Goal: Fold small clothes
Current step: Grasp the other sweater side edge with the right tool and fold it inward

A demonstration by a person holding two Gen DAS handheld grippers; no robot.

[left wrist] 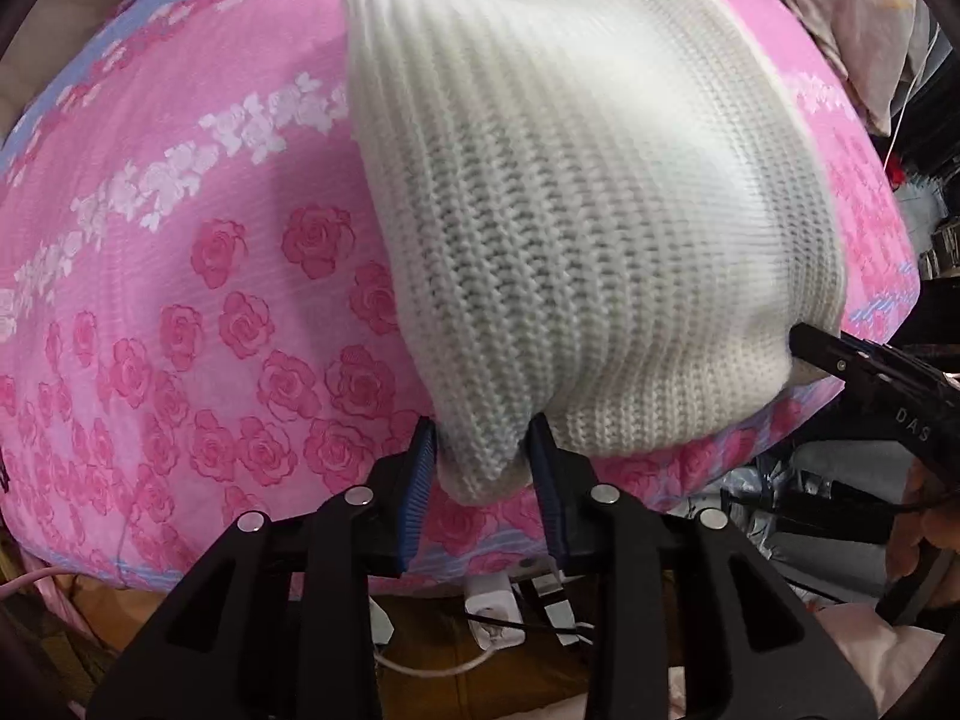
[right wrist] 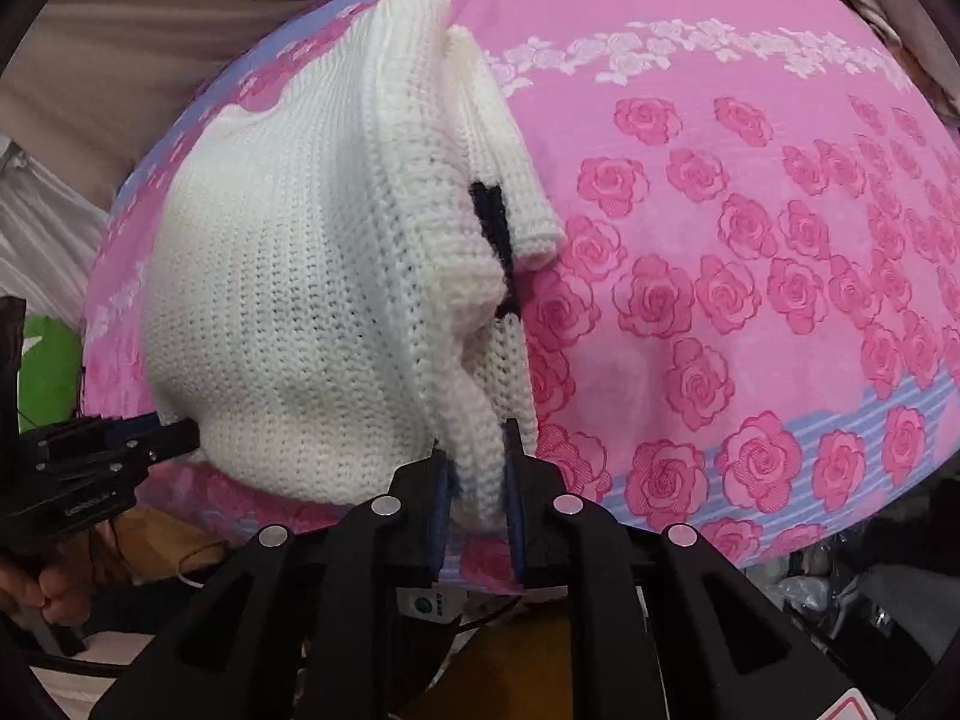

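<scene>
The knit [left wrist: 576, 192] is spread on the sheet [left wrist: 180, 312], its near edge lifted. One near corner is pinched by the left gripper [left wrist: 483, 456], the other by the right gripper [right wrist: 477, 468]. It is judged soft, light and stretchy; the doubled corners are best gripped.

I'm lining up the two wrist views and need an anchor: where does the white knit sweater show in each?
Left wrist: the sweater fills the centre and upper right, its near corner between the left gripper fingers.
Right wrist: the sweater sits left of centre, its near edge in the right gripper.
Shared landmark: the pink rose-print sheet under it.
</scene>
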